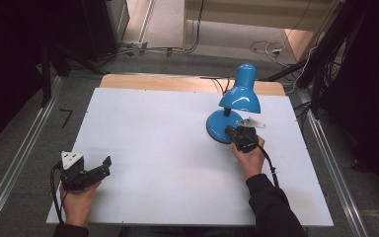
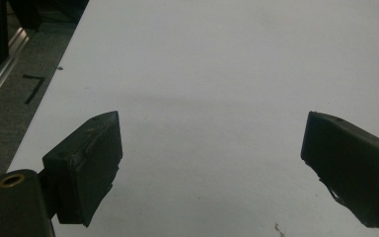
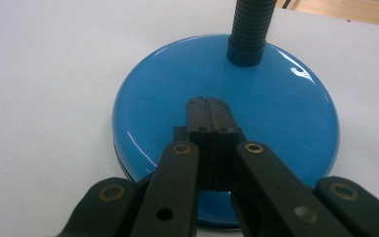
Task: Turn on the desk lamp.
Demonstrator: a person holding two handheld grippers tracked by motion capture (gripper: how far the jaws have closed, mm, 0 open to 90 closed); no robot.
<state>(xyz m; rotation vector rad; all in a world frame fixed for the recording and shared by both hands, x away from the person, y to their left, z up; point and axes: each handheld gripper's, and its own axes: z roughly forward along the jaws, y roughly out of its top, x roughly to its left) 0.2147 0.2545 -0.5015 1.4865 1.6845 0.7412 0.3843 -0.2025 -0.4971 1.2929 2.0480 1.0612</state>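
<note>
One blue lamp (image 1: 237, 106) is standing on one white board (image 1: 153, 143). Two grippers are sitting by the lamp: the right gripper (image 1: 233, 132) at its base (image 3: 227, 123), the left gripper (image 1: 106, 163) well apart, left of it.

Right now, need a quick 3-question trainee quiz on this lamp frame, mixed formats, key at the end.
1. True or false: the right gripper has its jaws wide apart over the lamp base.
2. Which colour is the lamp shade? A) red B) blue C) white
3. In a few words: what lies between the jaws of the left gripper?

Key
1. False: in the right gripper view the jaws are closed together, tips over the base's glossy top.
2. B.
3. Nothing; the jaws stand open over bare white table, far from the lamp.
</note>
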